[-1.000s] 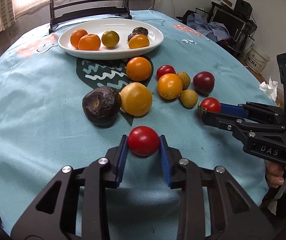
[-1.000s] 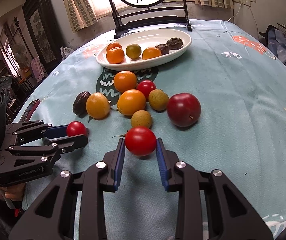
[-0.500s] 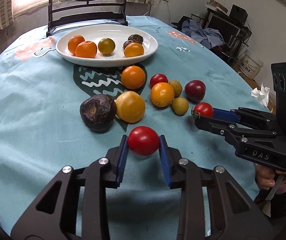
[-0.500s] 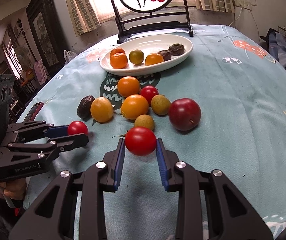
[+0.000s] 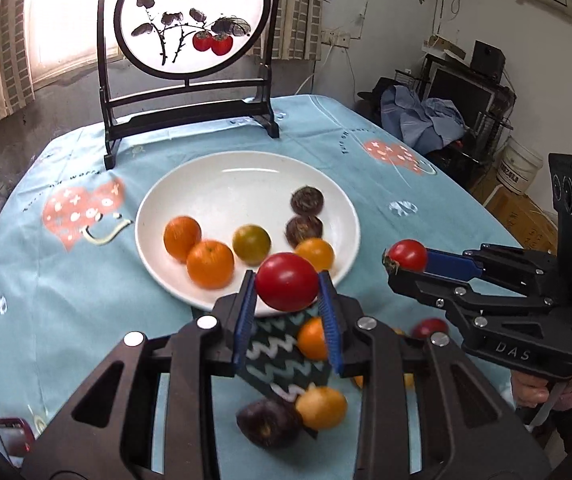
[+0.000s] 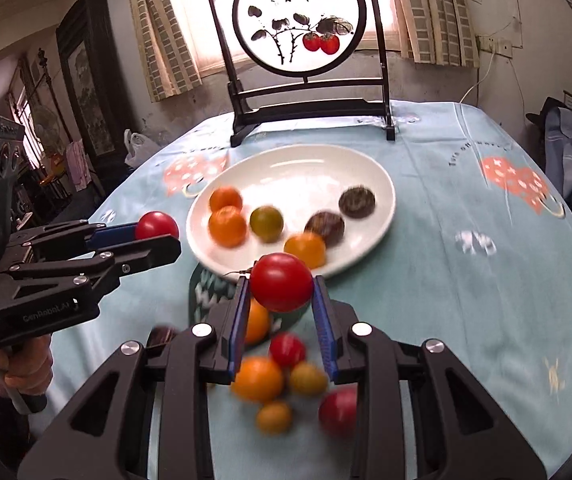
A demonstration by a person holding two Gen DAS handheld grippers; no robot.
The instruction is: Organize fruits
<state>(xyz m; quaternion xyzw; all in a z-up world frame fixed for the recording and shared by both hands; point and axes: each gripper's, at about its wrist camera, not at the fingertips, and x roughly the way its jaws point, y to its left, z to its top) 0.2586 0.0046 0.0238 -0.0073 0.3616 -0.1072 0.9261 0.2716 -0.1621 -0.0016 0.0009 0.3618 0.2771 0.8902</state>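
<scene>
My left gripper (image 5: 287, 307) is shut on a red tomato (image 5: 286, 281) and holds it in the air at the near rim of the white plate (image 5: 221, 184). My right gripper (image 6: 281, 312) is shut on another red tomato (image 6: 281, 282), also raised, just short of the plate (image 6: 310, 168). Each gripper shows in the other's view, the right one (image 5: 406, 264) to the plate's right, the left one (image 6: 157, 236) to its left. The plate holds several oranges, a green citrus and two dark fruits. More loose fruit (image 6: 261, 376) lies on the cloth below the grippers.
A black-framed round painted screen (image 5: 189, 20) stands behind the plate at the far table edge. The round table has a light blue cloth (image 5: 65, 280). A phone (image 5: 13, 436) lies at the near left. Clutter and a chair with clothes stand to the right.
Both grippers have lifted their tomatoes off the table and moved forward towards the plate. The loose fruit now lies below and behind the fingertips.
</scene>
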